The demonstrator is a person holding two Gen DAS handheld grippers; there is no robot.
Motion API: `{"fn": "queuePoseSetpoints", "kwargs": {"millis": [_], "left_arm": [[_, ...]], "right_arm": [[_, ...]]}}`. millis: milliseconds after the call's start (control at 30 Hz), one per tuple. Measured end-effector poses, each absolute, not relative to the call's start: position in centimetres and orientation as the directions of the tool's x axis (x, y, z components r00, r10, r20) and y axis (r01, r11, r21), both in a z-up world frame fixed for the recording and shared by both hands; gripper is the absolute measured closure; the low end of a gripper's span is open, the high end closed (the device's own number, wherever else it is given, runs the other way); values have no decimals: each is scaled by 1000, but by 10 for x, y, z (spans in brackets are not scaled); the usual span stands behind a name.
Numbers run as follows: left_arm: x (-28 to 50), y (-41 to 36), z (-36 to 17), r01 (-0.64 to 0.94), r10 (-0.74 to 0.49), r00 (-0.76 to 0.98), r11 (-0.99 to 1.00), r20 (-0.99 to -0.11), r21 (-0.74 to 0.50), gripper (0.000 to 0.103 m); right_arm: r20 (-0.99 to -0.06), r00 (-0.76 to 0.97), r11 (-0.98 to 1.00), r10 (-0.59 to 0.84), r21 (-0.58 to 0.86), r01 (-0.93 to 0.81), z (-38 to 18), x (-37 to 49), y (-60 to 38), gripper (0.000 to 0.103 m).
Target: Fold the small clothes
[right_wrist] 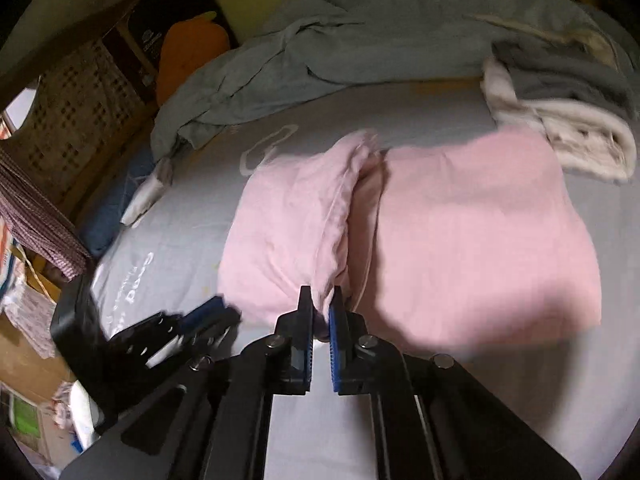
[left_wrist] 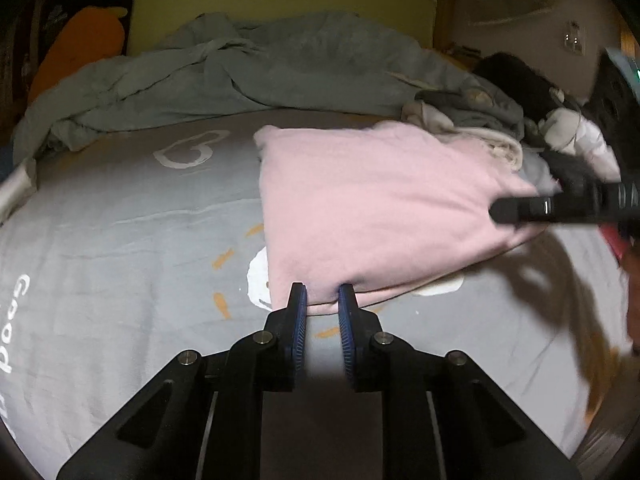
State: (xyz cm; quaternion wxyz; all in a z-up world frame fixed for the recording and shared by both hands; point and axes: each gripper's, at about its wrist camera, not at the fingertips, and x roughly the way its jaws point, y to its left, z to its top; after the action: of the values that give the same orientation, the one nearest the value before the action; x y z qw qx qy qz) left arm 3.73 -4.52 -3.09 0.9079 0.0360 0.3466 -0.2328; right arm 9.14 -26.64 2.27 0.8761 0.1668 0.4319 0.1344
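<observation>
Soft pink garment (right_wrist: 460,240) lies folded, each gripper (left_wrist: 322,294) (right_wrist: 321,300) apparently pinching its near hem.

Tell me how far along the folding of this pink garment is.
Partly done: the pink garment lies doubled on the grey bedsheet. In hand: left gripper and right gripper pinch its near edge. Left: finishing this fold, plus the unfolded pile behind.

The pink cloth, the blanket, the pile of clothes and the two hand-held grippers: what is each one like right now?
Pink cloth: lying on the bed, partly folded, one flap raised.
Left hand-held gripper: pinching the pink cloth's near edge.
Right hand-held gripper: shut on the raised pink flap.
Grey-green blanket: crumpled at the far side.
Pile of clothes: stacked beside the pink cloth.
Grey bedsheet: spread out flat.
</observation>
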Motion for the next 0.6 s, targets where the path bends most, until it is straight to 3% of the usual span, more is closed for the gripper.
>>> {"fn": "queuePoseSetpoints", "kwargs": {"millis": [200, 300, 367, 467, 600], "left_arm": [[34, -48, -38, 433, -361, 633, 898, -685, -73, 92], [32, -47, -35, 431, -359, 656, 900, -663, -61, 94], [26, -38, -24, 445, -422, 672, 887, -609, -123, 94], [16, -25, 12, 507, -572, 683, 819, -455, -269, 94], [35, -44, 27, 475, -510, 717, 856, -474, -203, 94]], "right_arm": [[-734, 585, 921, 344, 385, -59, 4, 85, -273, 97], [-746, 648, 977, 153, 211, 12, 11, 78, -278, 97], [-728, 685, 993, 38, 107, 59, 19, 73, -280, 97], [-690, 714, 976, 118, 211, 43, 35, 73, -290, 97], [-645, 725, 942, 243, 335, -17, 53, 97, -278, 97]]}}
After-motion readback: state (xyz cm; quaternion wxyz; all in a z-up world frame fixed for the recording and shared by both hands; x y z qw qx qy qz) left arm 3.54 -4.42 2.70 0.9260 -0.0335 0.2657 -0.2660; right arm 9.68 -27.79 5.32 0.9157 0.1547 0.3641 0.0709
